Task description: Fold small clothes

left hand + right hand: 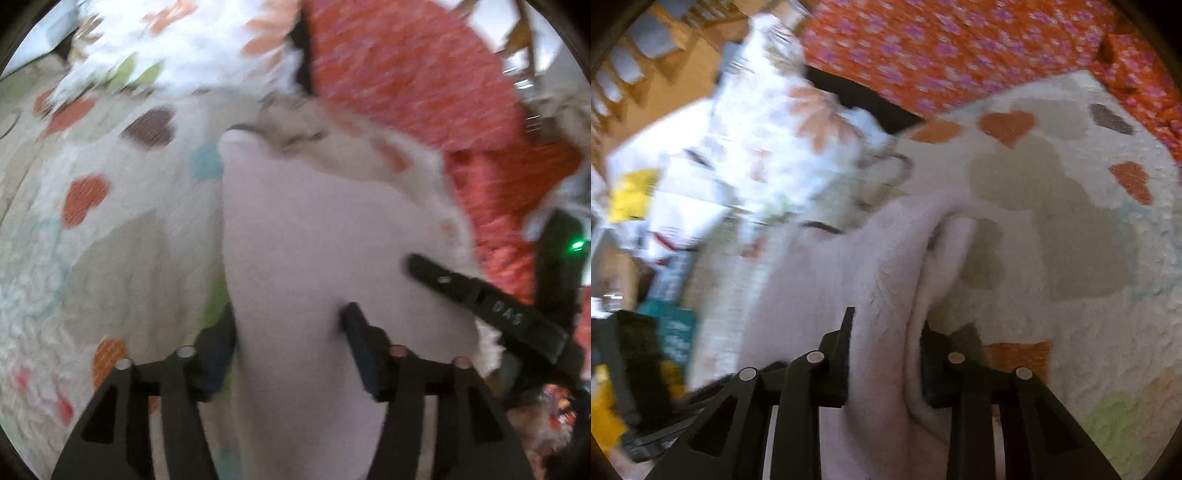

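A small pale pink fleecy garment [314, 236] lies on a cream blanket with heart shapes [110, 229]. My left gripper [291, 321] is shut on the pink garment's near edge, cloth bunched between its fingers. My right gripper [886, 328] is shut on the same pink garment [849, 266], where a fold of it [945, 251] curls over. The right gripper's finger [480, 295] shows in the left wrist view at the right, against the garment. Both views are blurred by motion.
An orange flowered cloth [406, 74] [960, 48] lies beyond the blanket [1071, 229]. A white cloth with flower prints [177, 40] [768, 147] is heaped at the far side. Wooden furniture [665, 55] and mixed clutter [635, 332] sit at the right wrist view's left.
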A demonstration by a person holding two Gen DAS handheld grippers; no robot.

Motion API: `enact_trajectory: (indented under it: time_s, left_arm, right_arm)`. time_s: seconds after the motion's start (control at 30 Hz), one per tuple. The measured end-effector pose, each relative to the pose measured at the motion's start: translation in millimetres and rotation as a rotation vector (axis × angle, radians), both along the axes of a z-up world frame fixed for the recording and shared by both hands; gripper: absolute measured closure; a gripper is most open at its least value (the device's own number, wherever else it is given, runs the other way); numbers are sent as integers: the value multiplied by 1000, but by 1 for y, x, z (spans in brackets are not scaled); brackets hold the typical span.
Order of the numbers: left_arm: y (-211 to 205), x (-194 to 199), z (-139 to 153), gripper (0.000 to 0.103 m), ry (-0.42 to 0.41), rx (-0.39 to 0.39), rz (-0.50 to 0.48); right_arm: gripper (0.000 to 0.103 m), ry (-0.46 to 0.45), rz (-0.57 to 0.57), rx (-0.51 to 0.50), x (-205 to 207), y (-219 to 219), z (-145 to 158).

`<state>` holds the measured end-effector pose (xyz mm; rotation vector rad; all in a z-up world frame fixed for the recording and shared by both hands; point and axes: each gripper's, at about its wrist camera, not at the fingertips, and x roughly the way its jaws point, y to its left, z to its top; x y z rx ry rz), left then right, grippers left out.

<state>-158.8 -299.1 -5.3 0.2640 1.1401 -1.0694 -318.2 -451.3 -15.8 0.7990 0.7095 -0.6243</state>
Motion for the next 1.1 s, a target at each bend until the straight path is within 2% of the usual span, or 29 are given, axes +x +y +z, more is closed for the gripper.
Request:
enact_trajectory:
  time_s: [0.03, 0.07, 0.1, 0.17, 0.23, 0.3, 0.33, 0.4, 0.47, 0.53, 0.57, 0.6, 0.67, 0.77, 0.83, 0.93, 1.0, 1.03, 1.1]
  left_arm:
    - [-1, 0, -10, 35, 15, 23, 0]
    - [0, 1, -13, 35, 28, 18, 3]
    - [4, 1, -12, 35, 25, 16, 5]
    - [7, -6, 0, 35, -41, -4, -9]
    - [14, -12, 12, 33, -119, -29, 2]
    - [23, -16, 24, 30, -185, -68, 25]
    - [29, -17, 32, 29, -226, -88, 46]
    - [39, -18, 48, 27, -292, -129, 84]
    - [60, -20, 67, 16, -368, -193, 143]
    - [79, -23, 83, 7, -448, -257, 203]
    - [87, -24, 91, 2, -488, -281, 229]
    - [94, -25, 96, 1, -514, -296, 245]
    - [114, -30, 113, 0, -576, -342, 284]
    - [134, -36, 132, 0, -587, -381, 289]
    - [143, -43, 142, 0, -586, -369, 260]
    - [162, -64, 155, 0, -660, -416, 240]
    - [180, -83, 158, 0, -723, -430, 248]
    - [190, -89, 155, 0, -727, -424, 264]
    - [207, -98, 147, 0, -677, -392, 291]
  right_arm:
    - [63, 47, -22, 1, 0, -3, -8]
    - [58, 59, -40, 14, -5, -6, -14]
    - [57, 29, -65, 38, -12, -9, -15]
    - [56, -14, -102, 35, -22, -11, -4]
    - [56, -56, -135, -58, -31, -1, 19]
    - [57, -102, -91, -131, -30, 13, 40]
    - [60, -133, -48, -130, -29, 19, 46]
    - [63, -179, 52, -79, -23, 32, 47]
    - [63, -167, 104, -18, -12, 39, 35]
    - [63, -76, 92, 60, -6, 35, 9]
    - [66, -33, 72, 92, -4, 30, -2]
    - [69, -40, 38, 122, -9, 26, -11]
    - [71, -89, 3, 138, -19, 26, -7]
    - [65, -62, -25, 50, -28, 45, 14]
    - [59, -36, -43, -24, -39, 61, 27]
    - [57, -37, -43, -106, -57, 77, 50]
    - [50, -49, -68, -174, -72, 95, 65]
    - [45, -58, -85, -194, -82, 103, 68]
    - [42, -73, -102, -215, -100, 121, 72]
